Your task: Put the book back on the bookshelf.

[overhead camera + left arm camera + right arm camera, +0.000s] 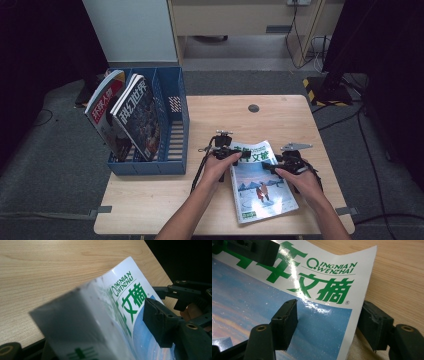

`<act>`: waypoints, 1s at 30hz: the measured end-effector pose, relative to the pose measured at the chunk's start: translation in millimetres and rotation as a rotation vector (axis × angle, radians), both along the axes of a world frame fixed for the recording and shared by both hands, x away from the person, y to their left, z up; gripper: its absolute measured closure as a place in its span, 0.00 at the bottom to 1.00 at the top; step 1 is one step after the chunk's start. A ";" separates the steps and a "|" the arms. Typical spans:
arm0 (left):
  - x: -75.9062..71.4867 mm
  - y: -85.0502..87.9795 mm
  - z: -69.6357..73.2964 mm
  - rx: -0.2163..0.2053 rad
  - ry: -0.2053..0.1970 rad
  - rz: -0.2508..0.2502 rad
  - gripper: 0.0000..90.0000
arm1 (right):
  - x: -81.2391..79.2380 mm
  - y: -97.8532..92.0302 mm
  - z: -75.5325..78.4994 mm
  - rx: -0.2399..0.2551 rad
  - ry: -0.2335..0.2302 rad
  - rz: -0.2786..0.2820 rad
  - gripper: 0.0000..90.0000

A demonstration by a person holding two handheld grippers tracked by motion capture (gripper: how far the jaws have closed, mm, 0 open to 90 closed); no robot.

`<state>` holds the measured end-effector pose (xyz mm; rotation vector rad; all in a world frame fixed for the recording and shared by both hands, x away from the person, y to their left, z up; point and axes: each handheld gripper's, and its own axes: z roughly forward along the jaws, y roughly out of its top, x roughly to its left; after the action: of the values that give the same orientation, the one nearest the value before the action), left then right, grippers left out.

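A magazine with a blue snowy cover and green title lies on the wooden table, right of centre. My left gripper is at its far left corner. In the left gripper view that corner rises between the jaws of my left gripper; one jaw rests against the cover and the other is mostly hidden beneath. My right gripper is at the far right edge. In the right gripper view, my right gripper straddles the curled edge of the magazine, one jaw over the cover and one over the table, with a gap showing.
A blue file rack stands at the table's left, with two magazines leaning in its left slots. A round cable hole sits near the far edge. Bare wood lies behind and in front of the magazine.
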<state>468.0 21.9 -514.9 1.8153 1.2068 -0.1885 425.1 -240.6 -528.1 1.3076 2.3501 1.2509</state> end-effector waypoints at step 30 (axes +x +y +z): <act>1.6 -2.6 31.1 0.002 -0.064 -0.018 0.76 | 4.5 -3.1 -7.3 0.099 0.045 0.001 0.23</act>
<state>469.6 19.4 -483.7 1.8203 1.1467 -0.1380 429.7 -243.7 -535.5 1.3780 2.3471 1.3676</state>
